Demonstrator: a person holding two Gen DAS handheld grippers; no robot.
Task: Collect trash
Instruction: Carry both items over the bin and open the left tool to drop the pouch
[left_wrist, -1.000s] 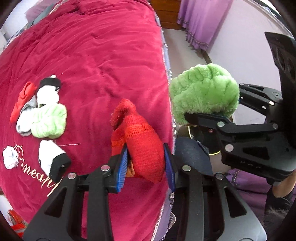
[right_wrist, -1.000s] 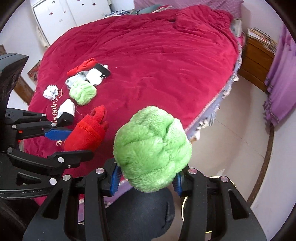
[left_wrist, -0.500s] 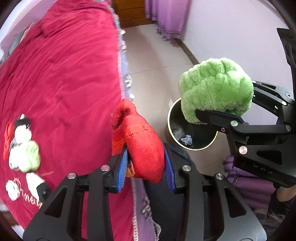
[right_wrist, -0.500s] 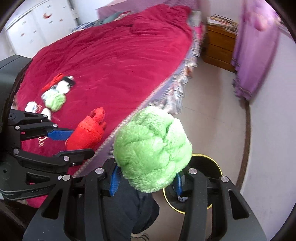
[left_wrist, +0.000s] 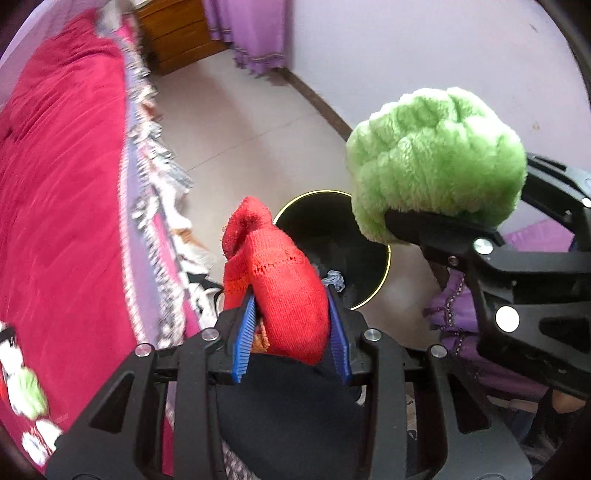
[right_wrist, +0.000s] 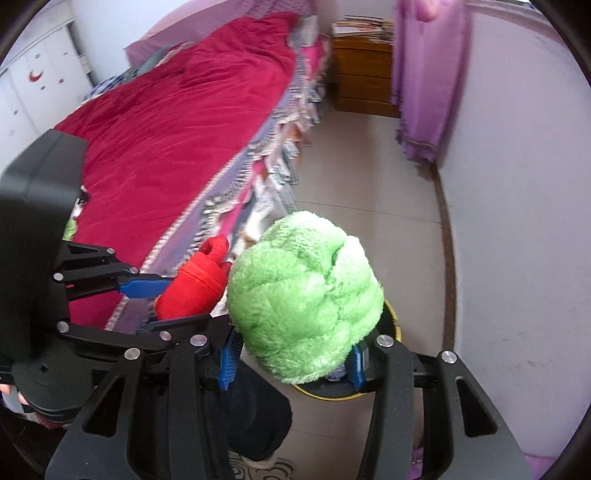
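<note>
My left gripper (left_wrist: 291, 332) is shut on a red knitted sock (left_wrist: 280, 284), which also shows in the right wrist view (right_wrist: 195, 286). My right gripper (right_wrist: 291, 360) is shut on a fluffy green sock ball (right_wrist: 306, 295), seen from the left wrist view too (left_wrist: 436, 166). A black trash bin with a yellow rim (left_wrist: 369, 280) stands on the floor just beyond both grippers, with a scrap of paper (left_wrist: 334, 278) inside. In the right wrist view the bin (right_wrist: 391, 321) is mostly hidden under the green sock ball.
The bed with a red cover (left_wrist: 62, 184) runs along the left, with more socks (left_wrist: 26, 387) at its near end. A wooden nightstand (right_wrist: 364, 77) and purple curtain (right_wrist: 428, 81) stand at the far wall. Tiled floor (left_wrist: 240, 122) lies between bed and wall.
Both grippers have swung away from the bed toward the floor, each still holding its sock. The trash bin is now closer and more central beneath them.
</note>
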